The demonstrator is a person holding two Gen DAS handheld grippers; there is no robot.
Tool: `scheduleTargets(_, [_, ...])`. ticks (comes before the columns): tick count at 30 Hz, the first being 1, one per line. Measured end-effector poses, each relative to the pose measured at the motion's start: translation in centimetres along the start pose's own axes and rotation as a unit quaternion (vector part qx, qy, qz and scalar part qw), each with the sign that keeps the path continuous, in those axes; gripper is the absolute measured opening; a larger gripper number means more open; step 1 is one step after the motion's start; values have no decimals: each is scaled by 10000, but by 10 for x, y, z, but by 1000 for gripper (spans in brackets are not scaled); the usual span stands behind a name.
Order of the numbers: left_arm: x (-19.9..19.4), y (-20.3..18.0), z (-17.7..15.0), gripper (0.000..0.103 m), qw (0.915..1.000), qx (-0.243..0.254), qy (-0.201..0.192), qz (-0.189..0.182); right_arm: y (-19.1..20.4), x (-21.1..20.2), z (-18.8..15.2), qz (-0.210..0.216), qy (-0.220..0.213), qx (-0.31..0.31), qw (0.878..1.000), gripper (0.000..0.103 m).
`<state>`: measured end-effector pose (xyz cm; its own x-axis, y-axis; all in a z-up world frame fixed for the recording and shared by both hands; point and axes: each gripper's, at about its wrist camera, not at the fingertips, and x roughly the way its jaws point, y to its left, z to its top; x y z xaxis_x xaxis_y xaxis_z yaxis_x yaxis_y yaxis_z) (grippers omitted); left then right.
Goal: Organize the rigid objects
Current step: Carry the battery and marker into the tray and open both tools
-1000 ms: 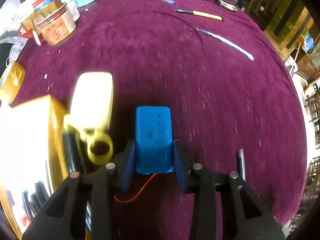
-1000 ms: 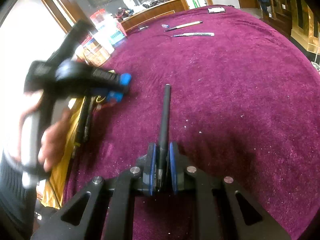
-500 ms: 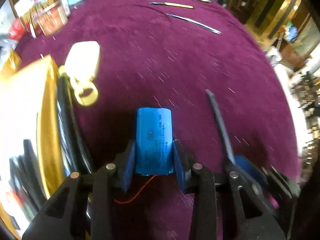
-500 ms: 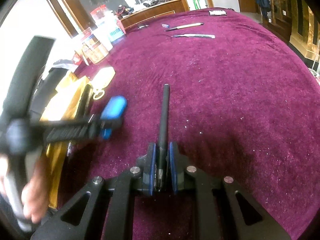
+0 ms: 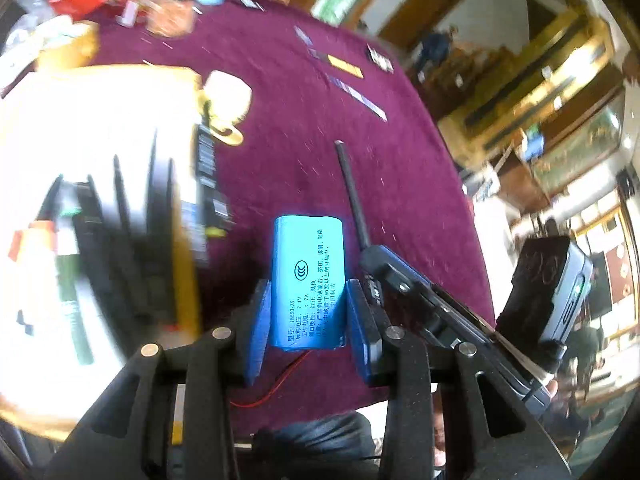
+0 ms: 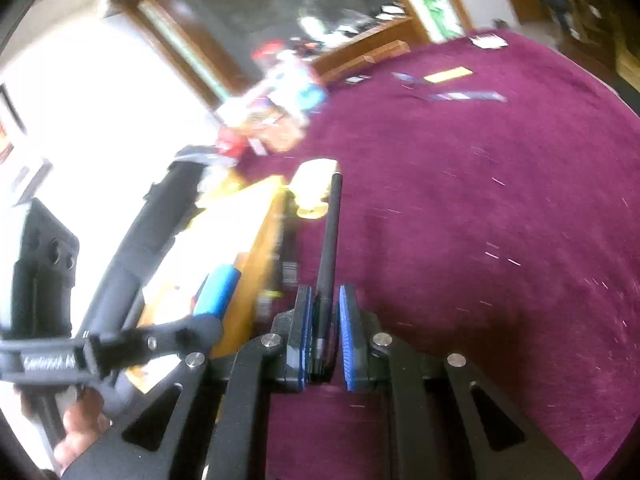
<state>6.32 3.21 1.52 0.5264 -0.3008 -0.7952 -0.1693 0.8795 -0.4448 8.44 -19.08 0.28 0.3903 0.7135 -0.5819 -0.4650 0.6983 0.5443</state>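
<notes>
Left wrist view: left gripper (image 5: 306, 320) is clamped on a blue battery pack (image 5: 308, 280) at lower centre, carried above the purple tablecloth (image 5: 288, 120); its label reads "18650-2S" and "7.4V", and a yellow box (image 5: 184, 240) at left already holds dark items, so sorting looks partly done. Right wrist view: right gripper (image 6: 323, 336) pinches a black rod (image 6: 330, 236) at centre, not yet put away; nothing legible.

A large wood-fitted hall, perhaps a shop: a glass display case (image 5: 560, 92) beyond the purple-clothed counter (image 5: 304, 128), wooden doors (image 5: 424, 4).
</notes>
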Motion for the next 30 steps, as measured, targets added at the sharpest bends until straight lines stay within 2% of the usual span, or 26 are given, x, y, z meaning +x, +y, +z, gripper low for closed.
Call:
scheduleTargets(4, [-44, 39, 2, 33, 9982, -338, -450, 229, 42, 10, 1, 414, 180, -430, 9981, 12])
scheduleTargets(7, [-64, 75, 0, 33, 9938, -593, -692, 640, 66, 28, -2, 649, 405, -617, 9952, 12])
scheduleTargets(12, [-65, 127, 15, 33, 9868, -1041, -693, 1028, 93, 73, -7, 702, 956, -812, 9896, 12])
scheduleTargets(15, [-55, 144, 36, 33, 9844, -1106, -717, 1163, 99, 98, -6, 514, 1184, -902, 9875, 12])
scheduleTargets(20, [-16, 173, 76, 33, 9837, -1237, -332, 1263, 105, 130, 4, 88, 1351, -931, 9864, 12])
scheduleTargets(24, [-1, 191, 85, 33, 9796, -1374, -195, 1454, 108, 151, 12, -196, 1461, -997, 9840, 12])
scheduleTargets(30, [14, 206, 87, 34, 9760, -1565, -34, 1515, 111, 157, 12, -305, 1498, -1109, 9820, 13])
